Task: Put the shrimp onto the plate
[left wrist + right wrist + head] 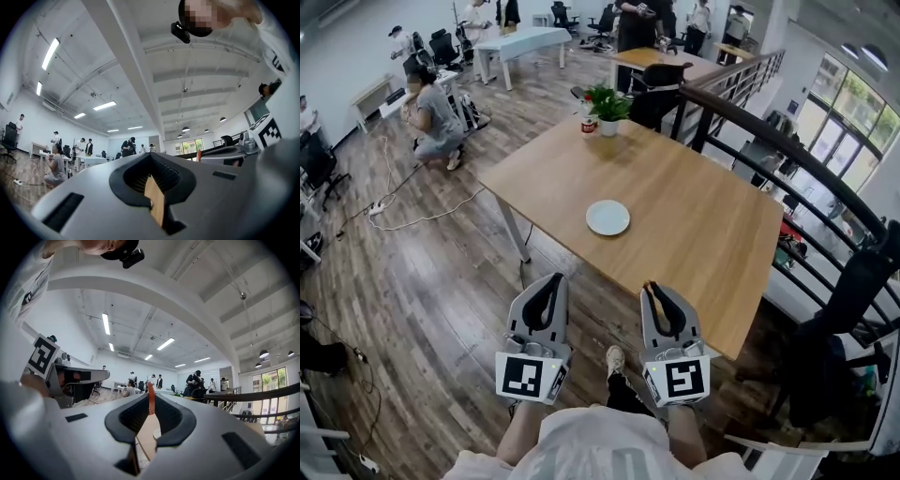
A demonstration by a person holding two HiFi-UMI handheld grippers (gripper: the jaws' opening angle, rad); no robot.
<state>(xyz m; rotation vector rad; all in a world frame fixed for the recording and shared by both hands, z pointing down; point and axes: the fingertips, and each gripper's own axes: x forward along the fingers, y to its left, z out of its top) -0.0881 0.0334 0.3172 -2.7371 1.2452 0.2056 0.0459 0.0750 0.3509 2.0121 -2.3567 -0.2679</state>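
At the bottom of the head view I hold both tools close to my body, short of the table [703, 225], because I have not yet reached out over it. The right gripper [653, 287] is pinched down on the shrimp [150, 404], a thin orange-red strip that stands upright between the meeting tips in the right gripper view. I judge that the grip is at the very tips so the shrimp can drop free once the jaws part. The left gripper [555, 277] is closed with nothing in it: its own view shows only the table's wood through the loop behind its tips, so it rides along idle at lower left. The plate [607, 217] lies bare near the middle of the frame, on the table's near half and well apart from both grippers. A potted plant [607, 105] stands at the far corner, out of the way. My next move, as I read it, is to carry the right tool forward over the plate.
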